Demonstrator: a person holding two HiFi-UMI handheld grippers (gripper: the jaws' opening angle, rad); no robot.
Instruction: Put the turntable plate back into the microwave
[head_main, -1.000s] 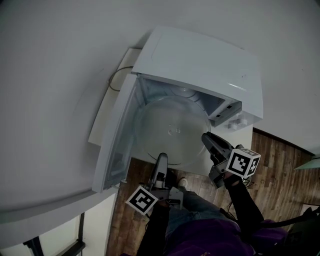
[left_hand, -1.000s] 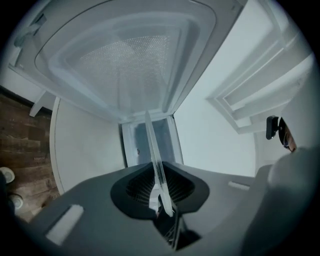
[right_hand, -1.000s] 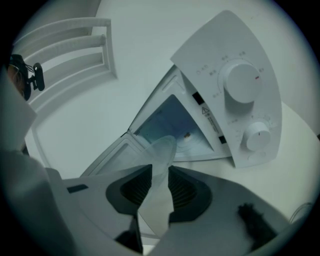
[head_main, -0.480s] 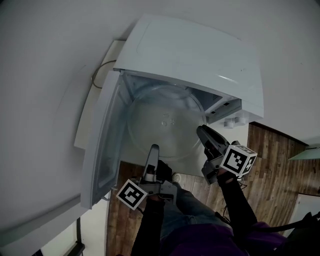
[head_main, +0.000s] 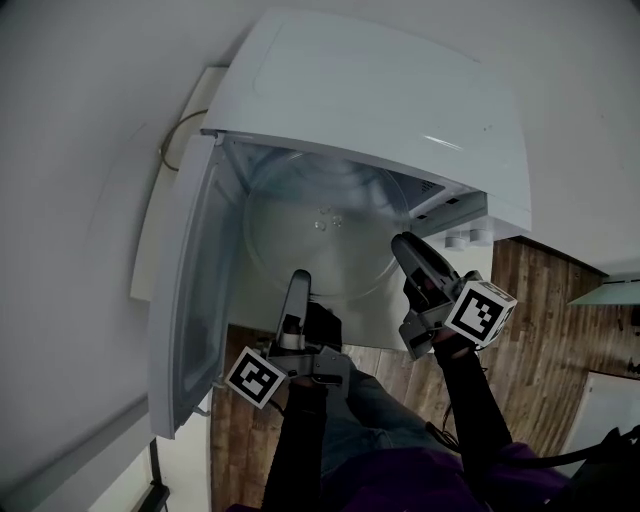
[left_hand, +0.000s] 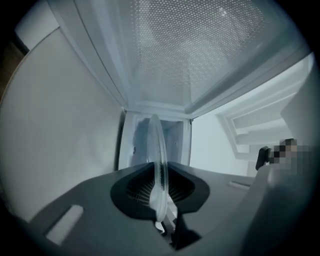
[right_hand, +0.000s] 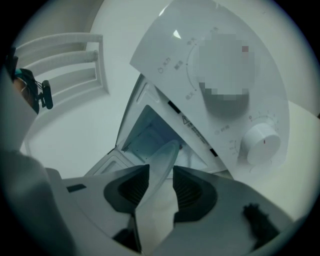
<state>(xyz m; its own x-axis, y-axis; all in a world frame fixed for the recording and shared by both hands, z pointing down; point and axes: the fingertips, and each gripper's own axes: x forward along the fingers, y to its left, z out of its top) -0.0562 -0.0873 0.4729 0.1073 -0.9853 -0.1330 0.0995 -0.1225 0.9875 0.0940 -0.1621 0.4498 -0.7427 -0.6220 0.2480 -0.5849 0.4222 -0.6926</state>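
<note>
The clear glass turntable plate (head_main: 320, 235) lies flat in the mouth of the white microwave (head_main: 400, 100), whose door (head_main: 185, 290) hangs open at the left. My left gripper (head_main: 298, 282) is shut on the plate's near rim. In the left gripper view the rim (left_hand: 157, 160) stands edge-on between the pads of that gripper (left_hand: 160, 186), whose jaws are easing open slightly. My right gripper (head_main: 402, 247) is at the plate's right rim. Its jaws are opening, and the rim (right_hand: 160, 165) passes loosely between the pads of the right gripper (right_hand: 161, 186).
The microwave stands on a white counter (head_main: 150, 230) against a pale wall, with a cable (head_main: 175, 150) behind it. Its control panel with a white knob (right_hand: 260, 142) is right of the opening. Wooden floor (head_main: 540, 330) and the person's legs lie below.
The plate has gone deeper into the microwave cavity, with both grippers following it toward the opening. The right gripper's jaws have widened around the rim.
</note>
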